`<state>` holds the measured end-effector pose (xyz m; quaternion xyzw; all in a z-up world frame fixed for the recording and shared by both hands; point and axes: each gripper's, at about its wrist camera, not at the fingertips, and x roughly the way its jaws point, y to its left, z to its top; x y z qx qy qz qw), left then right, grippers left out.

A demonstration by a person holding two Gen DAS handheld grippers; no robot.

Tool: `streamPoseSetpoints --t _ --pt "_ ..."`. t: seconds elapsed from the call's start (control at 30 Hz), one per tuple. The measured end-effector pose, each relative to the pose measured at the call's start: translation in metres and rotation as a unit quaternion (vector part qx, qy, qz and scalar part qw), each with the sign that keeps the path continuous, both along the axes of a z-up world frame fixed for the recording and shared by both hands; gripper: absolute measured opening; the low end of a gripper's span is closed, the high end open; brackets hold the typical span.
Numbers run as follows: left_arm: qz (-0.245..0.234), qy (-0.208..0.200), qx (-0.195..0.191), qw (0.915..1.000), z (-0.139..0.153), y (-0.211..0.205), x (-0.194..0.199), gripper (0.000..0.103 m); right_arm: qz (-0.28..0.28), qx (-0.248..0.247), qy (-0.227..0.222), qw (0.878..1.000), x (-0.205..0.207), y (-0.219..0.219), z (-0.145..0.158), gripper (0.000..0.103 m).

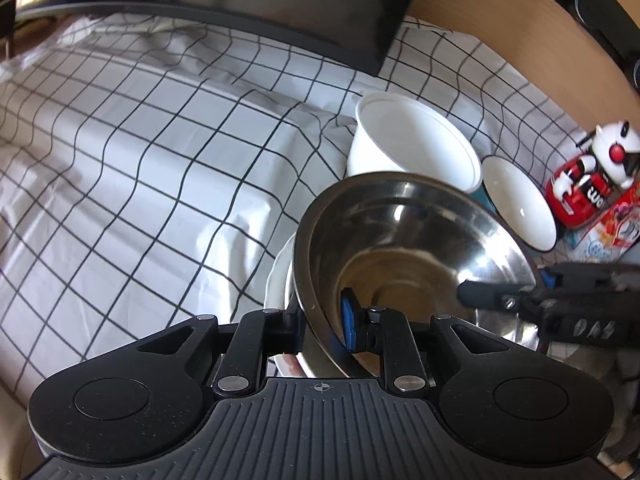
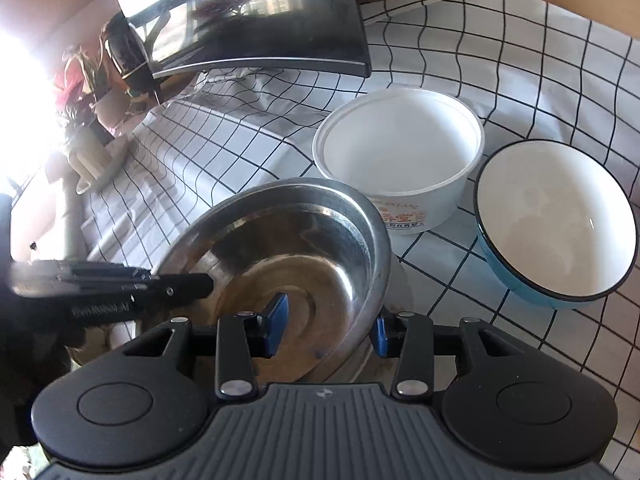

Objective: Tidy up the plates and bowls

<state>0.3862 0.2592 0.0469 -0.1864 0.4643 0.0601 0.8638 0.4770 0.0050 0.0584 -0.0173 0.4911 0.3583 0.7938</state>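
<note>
Near the front of the checked cloth (image 2: pixel 520 80), the steel bowl (image 2: pixel 288 248) is pinched at opposite rims by the left gripper (image 1: pixel 324 320) and right gripper (image 2: pixel 328 320), tilted over a white plate (image 1: pixel 280 276). I'd level it and lower both sides evenly, keeping clear of the tub (image 2: pixel 400 152) and blue bowl (image 2: pixel 556 220) far right.

A tilted steel bowl (image 2: pixel 288 248) sat at lower centre; a white tub (image 2: pixel 400 160) stood upright behind it, a blue-sided bowl (image 2: pixel 556 224) at right.

Shiny dented steel bowl (image 2: pixel 288 248), matt white plastic tub (image 2: pixel 400 160), glossy blue enamel bowl (image 2: pixel 556 224), creased checked cloth (image 1: pixel 120 184)
</note>
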Motion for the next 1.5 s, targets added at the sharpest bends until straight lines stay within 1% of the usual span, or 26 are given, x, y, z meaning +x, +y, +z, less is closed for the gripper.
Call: streamPoseSetpoints --t 0.1,0.13,0.17,0.23,0.27,0.33,0.43,0.5,0.57,0.6,0.7,0.83,0.87,0.93,0.97,1.0,1.07,1.13,1.17,1.2,1.23,1.27,1.33,1.37,1.43,1.5 --pt "-0.005 0.003 0.01 0.9999 0.001 -0.004 0.0 0.022 -0.004 -0.014 -0.008 1.0 0.001 -0.001 0.0 0.041" --pt "-0.006 0.007 0.011 0.9999 0.002 -0.004 0.0 0.022 -0.002 -0.025 -0.015 1.0 0.001 0.0 -0.002 0.037" --pt "-0.006 0.01 0.009 0.9999 0.003 -0.004 0.001 0.022 0.003 -0.038 -0.023 0.999 0.0 0.002 -0.005 0.031" --pt "-0.002 0.017 -0.008 0.9998 0.004 0.001 0.001 0.022 0.01 -0.057 -0.027 0.998 0.0 0.004 -0.011 0.025" --pt "0.001 0.022 -0.019 0.9996 0.004 0.004 0.001 0.02 0.011 -0.061 -0.026 0.998 0.0 0.004 -0.014 0.022" --pt "0.008 0.033 -0.043 0.9985 0.004 0.01 0.001 0.019 0.013 -0.067 -0.027 0.997 0.0 0.005 -0.02 0.022" --pt "0.017 0.047 -0.073 0.9961 0.005 0.018 0.002 0.02 0.017 -0.07 -0.041 0.997 -0.004 0.006 -0.022 0.021" --pt "0.021 0.055 -0.085 0.9947 0.007 0.022 0.002 0.02 0.018 -0.07 -0.044 0.996 -0.005 0.006 -0.022 0.021" --pt "0.024 0.059 -0.085 0.9944 0.01 0.023 0.001 0.02 0.016 -0.068 -0.045 0.997 -0.004 0.005 -0.022 0.021" --pt "0.026 0.061 -0.075 0.995 0.012 0.023 0.001 0.023 0.015 -0.065 -0.044 0.997 -0.004 0.004 -0.022 0.021" --pt "0.031 0.061 -0.035 0.997 0.017 0.023 -0.002 0.022 0.01 -0.053 -0.048 0.997 -0.006 -0.001 -0.019 0.022" --pt "0.039 0.056 -0.012 0.9976 0.021 0.026 -0.003 0.025 -0.003 -0.032 -0.074 0.997 -0.016 -0.013 -0.007 0.023" --pt "0.042 0.052 0.003 0.9978 0.024 0.024 -0.003 0.023 -0.011 -0.026 -0.084 0.996 -0.019 -0.019 -0.003 0.024" --pt "0.049 0.028 0.053 0.997 0.036 0.013 -0.003 0.023 -0.029 -0.014 -0.104 0.994 -0.027 -0.033 0.006 0.028" --pt "0.049 0.008 0.064 0.9968 0.044 0.007 -0.004 0.023 -0.039 -0.01 -0.115 0.993 -0.031 -0.042 0.011 0.032" --pt "0.046 -0.013 0.061 0.997 0.052 0.002 -0.004 0.023 -0.05 -0.008 -0.129 0.99 -0.035 -0.051 0.016 0.033" --pt "0.033 -0.056 0.048 0.9968 0.067 -0.013 -0.002 0.023 -0.078 -0.011 -0.164 0.983 -0.045 -0.07 0.026 0.038" --pt "0.001 -0.095 0.03 0.995 0.08 -0.034 0.005 0.023 -0.109 -0.018 -0.204 0.973 -0.056 -0.093 0.035 0.042" --pt "-0.018 -0.109 0.015 0.9938 0.084 -0.047 0.009 0.023 -0.125 -0.022 -0.222 0.967 -0.061 -0.104 0.039 0.048" --pt "-0.041 -0.118 -0.001 0.9921 0.086 -0.06 0.015 0.023 -0.148 -0.027 -0.244 0.958 -0.067 -0.118 0.044 0.051" --pt "-0.067 -0.124 -0.018 0.9899 0.086 -0.076 0.022 0.023 -0.167 -0.031 -0.262 0.95 -0.072 -0.129 0.047 0.058" --pt "-0.092 -0.124 -0.033 0.9874 0.084 -0.092 0.029 0.023 -0.193 -0.038 -0.284 0.938 -0.079 -0.145 0.049 0.066" --pt "-0.14 -0.113 -0.056 0.982 0.075 -0.128 0.044 0.023 -0.231 -0.056 -0.313 0.919 -0.087 -0.172 0.052 0.073" --pt "-0.161 -0.106 -0.061 0.9793 0.069 -0.146 0.05 0.023 -0.249 -0.069 -0.322 0.911 -0.089 -0.186 0.051 0.075" --pt "-0.195 -0.093 -0.061 0.9746 0.055 -0.184 0.06 0.023 -0.272 -0.096 -0.323 0.901 -0.09 -0.212 0.049 0.075" --pt "-0.217 -0.084 -0.06 0.9707 0.041 -0.215 0.071 0.023 -0.291 -0.119 -0.301 0.9 -0.086 -0.237 0.044 0.075"
